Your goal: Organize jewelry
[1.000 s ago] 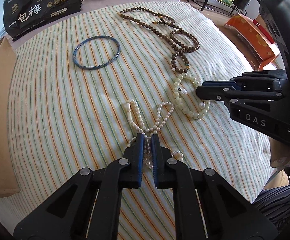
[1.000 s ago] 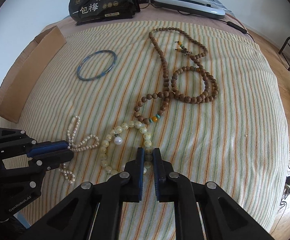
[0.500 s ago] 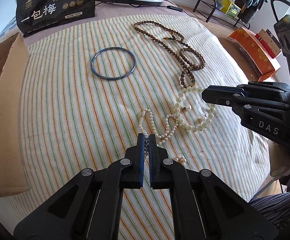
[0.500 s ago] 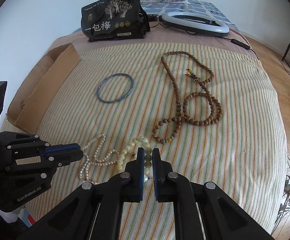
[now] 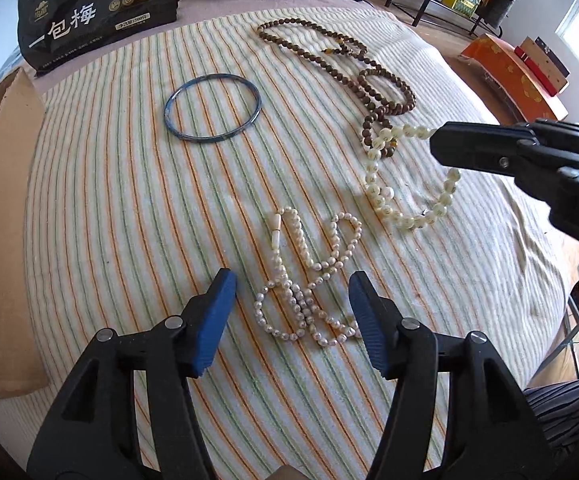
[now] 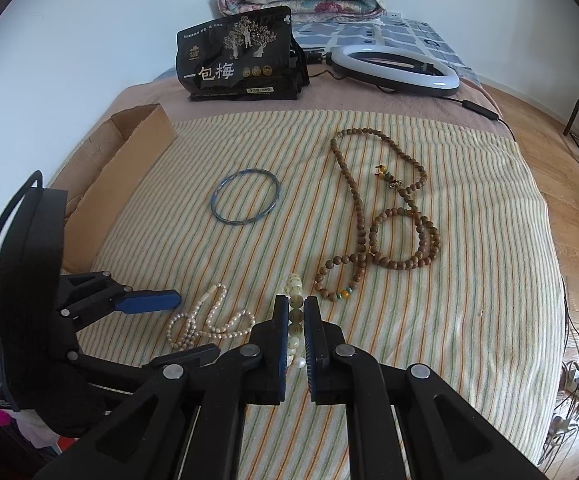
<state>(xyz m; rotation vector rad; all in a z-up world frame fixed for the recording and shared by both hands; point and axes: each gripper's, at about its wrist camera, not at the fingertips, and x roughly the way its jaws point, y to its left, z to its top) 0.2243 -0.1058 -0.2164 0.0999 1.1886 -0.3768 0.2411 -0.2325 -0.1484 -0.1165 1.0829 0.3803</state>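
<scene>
The small pearl strand point(image 5: 309, 276) lay coiled on the near part of the striped cloth point(image 5: 129, 216), between the spread fingers of my left hand-held gripper point(image 5: 291, 300). Just right of it, my right hand-held gripper point(image 6: 296, 320) pinched the cream bead bracelet point(image 5: 409, 184). Farther off lay the brown wooden beads point(image 6: 385, 220) and, to their left, the blue bangle point(image 6: 245, 202).

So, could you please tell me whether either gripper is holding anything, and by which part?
The right gripper pinches the cream carved-bead bracelet across a few beads of its loop. The left gripper is open, holding nothing, over the small white pearl strand.
</scene>
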